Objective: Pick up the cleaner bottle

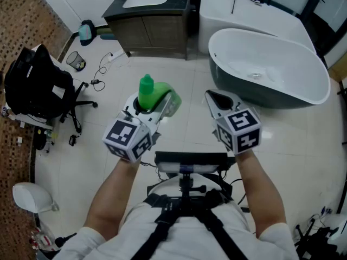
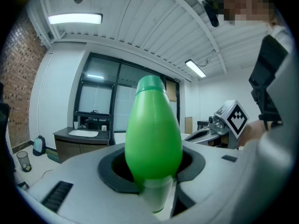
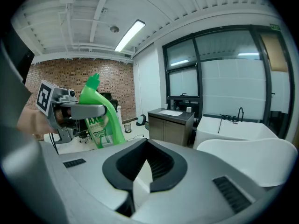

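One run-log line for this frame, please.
left tool: shut on green cleaner bottle, held in air | right tool: shut, empty

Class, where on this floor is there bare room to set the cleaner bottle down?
Bare tiled floor lies ahead of the cleaner bottle, between the vanity cabinet and the bathtub. The left side is crowded: office chair, cables, waste bin.
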Demonstrator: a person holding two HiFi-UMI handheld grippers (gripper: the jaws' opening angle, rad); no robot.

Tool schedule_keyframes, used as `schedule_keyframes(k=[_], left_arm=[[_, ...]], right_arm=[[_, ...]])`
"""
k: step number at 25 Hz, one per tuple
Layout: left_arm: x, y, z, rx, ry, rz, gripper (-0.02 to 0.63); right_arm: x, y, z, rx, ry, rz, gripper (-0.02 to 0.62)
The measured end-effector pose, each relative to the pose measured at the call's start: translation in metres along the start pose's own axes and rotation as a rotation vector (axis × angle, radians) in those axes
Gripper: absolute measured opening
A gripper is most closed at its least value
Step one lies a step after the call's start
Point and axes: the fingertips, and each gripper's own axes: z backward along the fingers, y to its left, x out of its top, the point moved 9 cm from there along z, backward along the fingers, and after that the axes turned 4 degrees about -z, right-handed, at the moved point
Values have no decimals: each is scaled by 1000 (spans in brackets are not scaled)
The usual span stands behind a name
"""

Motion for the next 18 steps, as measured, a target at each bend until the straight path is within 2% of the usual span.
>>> schedule_keyframes(k=[18], left_arm=[[-6,6,-7,-14,1,14,167]], right_arm=[[-3,-2,-7,-16,15,2,2]])
